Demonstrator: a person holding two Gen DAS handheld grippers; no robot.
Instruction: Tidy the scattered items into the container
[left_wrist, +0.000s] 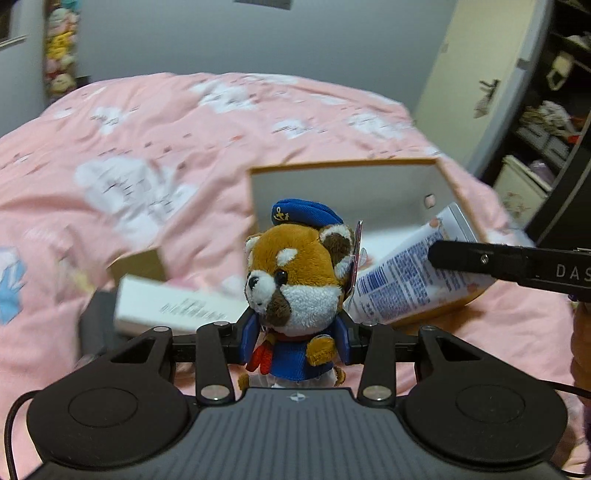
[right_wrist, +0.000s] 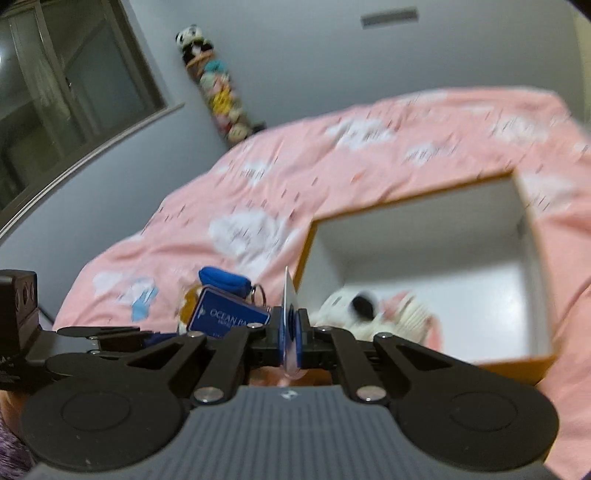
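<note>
My left gripper (left_wrist: 297, 341) is shut on a red panda plush (left_wrist: 295, 273) in a blue sailor cap and blue suit, gripping its body and holding it upright above the pink bed. To the right, my right gripper (right_wrist: 291, 326) is shut on the flat crimped end of a white tube with blue print (left_wrist: 402, 280), which hangs over the near edge of the box. The open box (right_wrist: 413, 194), orange outside and white inside, sits on the bed just beyond both grippers. A white and pink soft toy (right_wrist: 373, 312) lies inside it. The plush's blue tag (right_wrist: 229, 314) shows in the right wrist view.
On the pink quilt (left_wrist: 147, 129), left of the plush, a flat white carton (left_wrist: 173, 306) lies on something dark (left_wrist: 94, 325). A wardrobe door (left_wrist: 480, 81) and shelves (left_wrist: 546, 122) stand to the right. Stacked soft toys (right_wrist: 221, 99) line the far wall.
</note>
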